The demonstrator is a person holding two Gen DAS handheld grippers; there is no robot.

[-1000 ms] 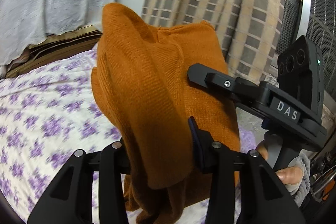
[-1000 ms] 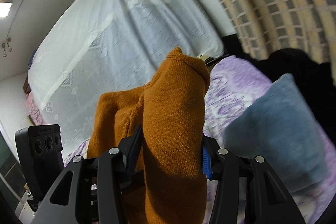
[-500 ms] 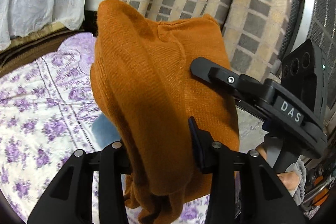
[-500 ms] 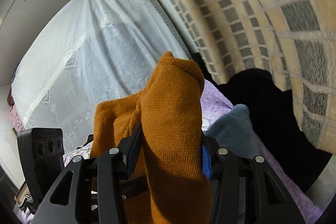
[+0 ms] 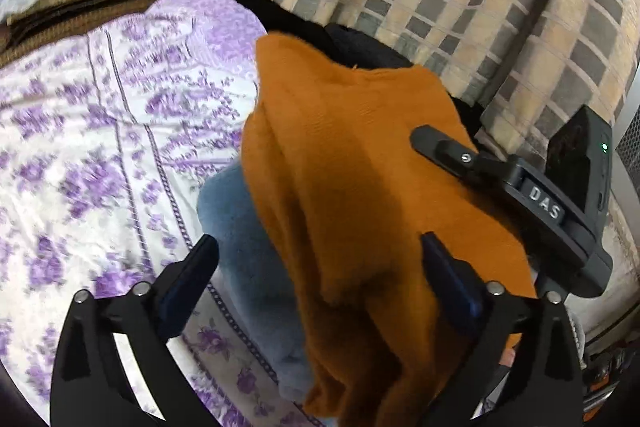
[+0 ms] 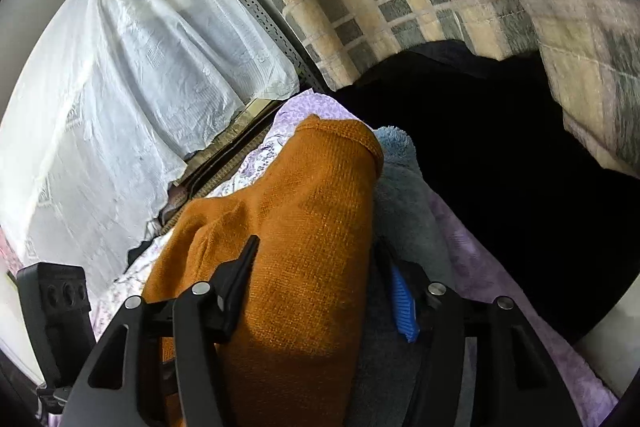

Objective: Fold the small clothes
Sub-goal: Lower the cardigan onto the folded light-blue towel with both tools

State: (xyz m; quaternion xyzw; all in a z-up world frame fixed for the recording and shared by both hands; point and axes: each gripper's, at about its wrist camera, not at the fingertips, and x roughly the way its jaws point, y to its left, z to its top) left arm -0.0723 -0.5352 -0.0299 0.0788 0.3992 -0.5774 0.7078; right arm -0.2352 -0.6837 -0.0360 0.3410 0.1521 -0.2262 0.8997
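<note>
Both grippers now sit lower, nearer the blue garment (image 5: 240,239). The left gripper (image 5: 320,267) jaws are opening off the orange knit (image 5: 360,187); the right gripper (image 6: 324,279) jaws are opening too.

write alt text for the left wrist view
An orange knit garment hangs between the opening jaws of the left gripper, draped against one finger only. Below lie a blue fleece cloth and a purple floral bedsheet; the right gripper reaches in.

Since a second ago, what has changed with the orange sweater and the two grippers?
The left gripper has sprung wide open, its left finger clear of the orange knitted sweater. The right gripper is opening too, with the sweater between its jaws. Both have carried the sweater down over the folded blue fleece garment on the purple floral bedsheet. The sweater remains bunched, draped over both grippers.
</note>
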